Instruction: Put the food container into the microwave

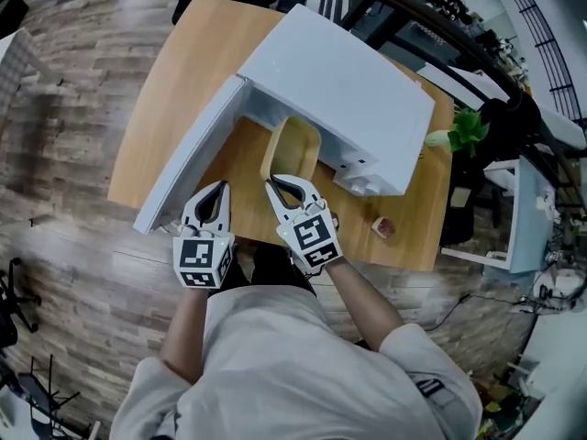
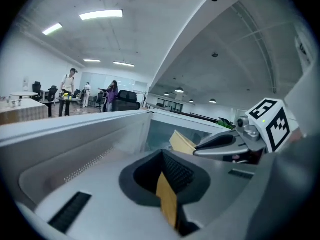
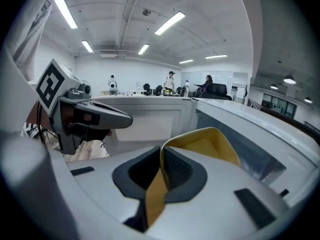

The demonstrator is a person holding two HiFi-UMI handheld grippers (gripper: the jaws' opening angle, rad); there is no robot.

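Note:
A yellow food container (image 1: 292,149) lies in the mouth of the white microwave (image 1: 348,81), its far end under the oven's top. My right gripper (image 1: 276,184) is shut on the container's near rim. In the right gripper view the yellow rim (image 3: 210,141) runs down between the pads (image 3: 175,169) of my right gripper (image 3: 162,176). My left gripper (image 1: 218,191) hovers just left of it, by the open door (image 1: 188,159), shut with nothing in it. In the left gripper view only a thin strip of wood shows between the jaws of the left gripper (image 2: 167,184).
The microwave stands on a wooden table (image 1: 197,44); its door swings out to the left, close beside my left gripper. A small reddish item (image 1: 383,227) lies near the table's front right. A green plant (image 1: 468,128) sits at the right edge.

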